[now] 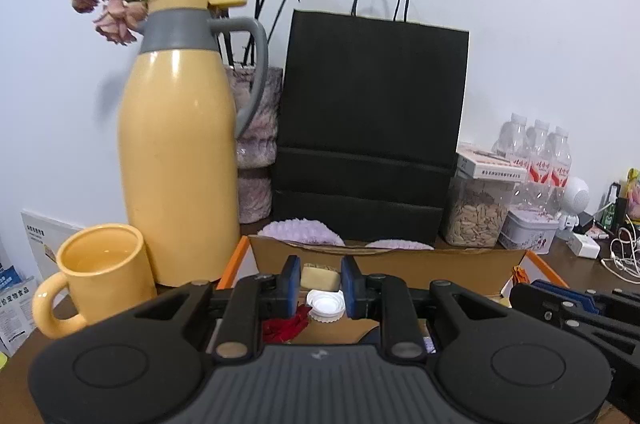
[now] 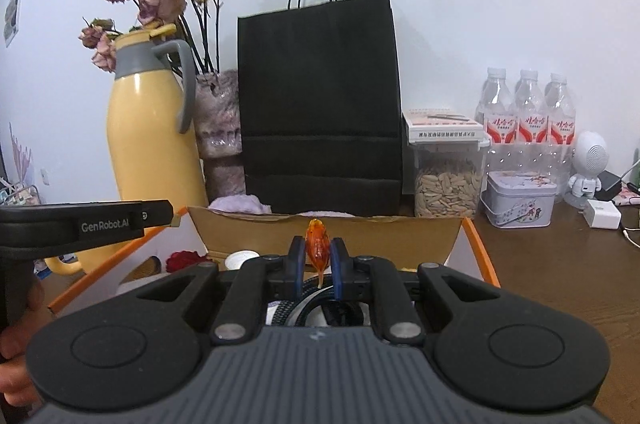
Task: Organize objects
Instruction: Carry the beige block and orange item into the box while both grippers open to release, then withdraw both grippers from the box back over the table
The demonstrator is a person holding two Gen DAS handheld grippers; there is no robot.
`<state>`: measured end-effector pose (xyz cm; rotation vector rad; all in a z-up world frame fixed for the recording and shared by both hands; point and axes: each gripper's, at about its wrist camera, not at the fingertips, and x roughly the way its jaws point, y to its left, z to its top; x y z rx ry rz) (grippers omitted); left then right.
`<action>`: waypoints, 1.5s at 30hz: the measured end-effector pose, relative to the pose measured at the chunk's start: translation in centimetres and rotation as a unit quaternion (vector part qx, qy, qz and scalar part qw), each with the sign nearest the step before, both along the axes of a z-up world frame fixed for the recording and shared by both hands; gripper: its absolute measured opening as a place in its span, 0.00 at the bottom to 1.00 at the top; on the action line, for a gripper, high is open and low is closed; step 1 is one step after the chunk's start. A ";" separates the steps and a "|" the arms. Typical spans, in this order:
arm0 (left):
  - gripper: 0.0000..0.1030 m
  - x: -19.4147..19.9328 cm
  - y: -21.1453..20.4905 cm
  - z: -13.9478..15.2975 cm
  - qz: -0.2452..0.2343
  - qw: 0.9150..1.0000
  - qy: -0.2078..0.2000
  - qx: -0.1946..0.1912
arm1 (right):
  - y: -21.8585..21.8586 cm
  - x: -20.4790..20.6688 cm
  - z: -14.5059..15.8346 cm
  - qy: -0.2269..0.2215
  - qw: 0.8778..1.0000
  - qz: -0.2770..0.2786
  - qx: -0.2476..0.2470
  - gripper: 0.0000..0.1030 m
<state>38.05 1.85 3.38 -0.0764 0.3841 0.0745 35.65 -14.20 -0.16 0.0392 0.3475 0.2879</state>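
Observation:
An open cardboard box [image 1: 384, 256] with orange edges lies in front of me, also in the right wrist view [image 2: 332, 232]. Inside it I see a beige block [image 1: 320, 278], a white bottle cap [image 1: 325, 305] and a red fabric flower [image 1: 286, 326]. My left gripper [image 1: 320, 286] hangs open and empty above the cap. My right gripper [image 2: 318, 258] is shut on a small orange fish-shaped object [image 2: 317, 240], held above the box over a dark braided cable [image 2: 304, 304]. The left gripper's body [image 2: 84, 220] shows at the left of the right wrist view.
A yellow thermos jug [image 1: 180, 151] and yellow mug [image 1: 100, 268] stand left of the box. Behind it are a black paper bag [image 1: 372, 127], a vase of dried roses [image 1: 256, 127], a seed jar [image 2: 448, 179], a tin [image 2: 520, 199] and water bottles [image 2: 528, 111].

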 end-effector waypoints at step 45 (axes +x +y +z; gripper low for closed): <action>1.00 -5.2 0.9 -1.1 0.040 0.997 -0.060 0.020 | -2.5 -4.3 -0.6 -0.023 0.998 -0.056 -0.015 1.00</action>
